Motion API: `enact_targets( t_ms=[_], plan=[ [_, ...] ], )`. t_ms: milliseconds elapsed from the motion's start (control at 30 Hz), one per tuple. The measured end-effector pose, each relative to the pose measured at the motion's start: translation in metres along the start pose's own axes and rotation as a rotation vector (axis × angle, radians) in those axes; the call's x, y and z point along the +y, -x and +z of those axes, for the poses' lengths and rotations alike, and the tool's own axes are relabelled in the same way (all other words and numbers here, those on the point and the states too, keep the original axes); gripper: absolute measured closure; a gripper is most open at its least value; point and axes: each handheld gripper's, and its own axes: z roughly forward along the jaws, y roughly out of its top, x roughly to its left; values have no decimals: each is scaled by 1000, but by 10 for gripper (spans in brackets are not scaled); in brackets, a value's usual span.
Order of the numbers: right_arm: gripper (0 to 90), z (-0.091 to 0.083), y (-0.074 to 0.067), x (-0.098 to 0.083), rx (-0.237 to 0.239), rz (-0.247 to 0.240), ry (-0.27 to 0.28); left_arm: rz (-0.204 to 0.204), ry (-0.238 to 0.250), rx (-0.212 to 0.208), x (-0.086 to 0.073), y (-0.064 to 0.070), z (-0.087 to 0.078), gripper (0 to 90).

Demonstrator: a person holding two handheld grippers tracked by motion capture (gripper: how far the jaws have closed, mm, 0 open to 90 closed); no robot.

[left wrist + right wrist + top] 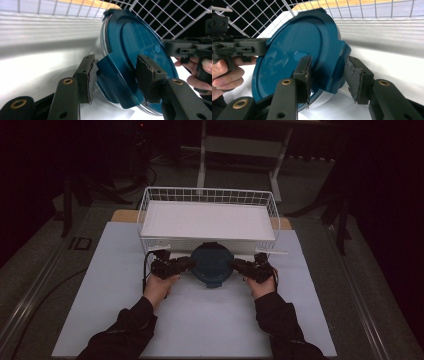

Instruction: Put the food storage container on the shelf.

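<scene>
A round container with a dark blue lid [212, 265] is held between my two grippers, just in front of the white wire basket [207, 191]. My left gripper [186, 264] pinches the lid's left latch tab [112, 72], one pad on each side of it. On the opposite side my right gripper [237, 264] is shut on the other latch tab [337, 67]. A clear base rim [150, 110] shows under the lid [135, 37]. In the high view the lid's far edge overlaps the basket's front wall. I cannot tell whether the container rests on the table.
The basket holds a flat white liner [207, 220] and stands at the table's far side. A white sheet [200, 320] covers the table in front of it. Dark floor and stand legs [202, 155] lie beyond.
</scene>
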Motion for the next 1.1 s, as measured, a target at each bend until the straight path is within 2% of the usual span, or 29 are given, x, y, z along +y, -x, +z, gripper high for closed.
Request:
enact_targets(
  t_ms=[100, 133, 167, 200, 300, 333, 433, 467, 500, 533, 633, 700, 733, 767, 800, 833, 867, 900, 933, 1100],
  plan=[
    [550, 1, 0, 0, -10, 8, 7, 5, 9, 10, 0, -1, 1, 467],
    [522, 2, 1, 0, -12, 31, 14, -15, 23, 14, -1, -4, 2, 446],
    [522, 2, 1, 0, -12, 31, 14, -15, 23, 14, -1, -4, 2, 411],
    [488, 2, 2, 1, -19, 44, 14, -29, 46, 28, -3, -6, 3, 379],
    [485, 3, 3, 1, -26, 50, 23, -33, 62, 48, -3, -5, 5, 353],
    [475, 5, 0, 3, -48, 37, 27, -23, 66, 78, -1, -3, 5, 350],
    [474, 6, 0, 4, -65, 19, 30, -30, 61, 91, 1, -1, 6, 346],
    [469, 6, -2, 5, -76, 16, 27, 11, 53, 111, 3, -1, 4, 345],
    [469, 6, -2, 5, -76, 16, 27, 11, 53, 111, 3, -1, 4, 342],
    [464, 6, -5, 5, -82, 2, 19, 30, 55, 85, 2, 2, 1, 306],
    [456, 4, -7, 5, -81, -17, 21, 46, 66, 79, 1, 5, -2, 245],
    [441, 2, -11, 4, -94, -33, 19, 59, 61, 57, 0, 7, -6, 217],
    [424, -1, -14, 3, -82, -27, 22, 71, 51, 47, 0, 10, -10, 167],
    [424, -1, -14, 3, -82, -27, 22, 71, 51, 47, 0, 10, -10, 154],
    [414, -4, -18, 3, -81, -41, 17, 93, 38, 51, -1, 15, -14, 120],
    [414, -4, -18, 3, -81, -41, 17, 93, 38, 51, -1, 15, -14, 81],
    [410, -7, -23, 2, -76, -46, 17, 104, 22, 48, -1, 18, -15, 9],
    [410, -7, -23, 2, -76, -46, 17, 107, 14, 37, 0, 19, -17, 9],
    [408, -9, -26, 1, -66, -41, 19, 113, -8, 5, 0, 23, -21, 4],
    [417, -15, -37, -2, -58, -67, 22, 138, -21, -36, -3, 30, -30, 4]
  ],
)
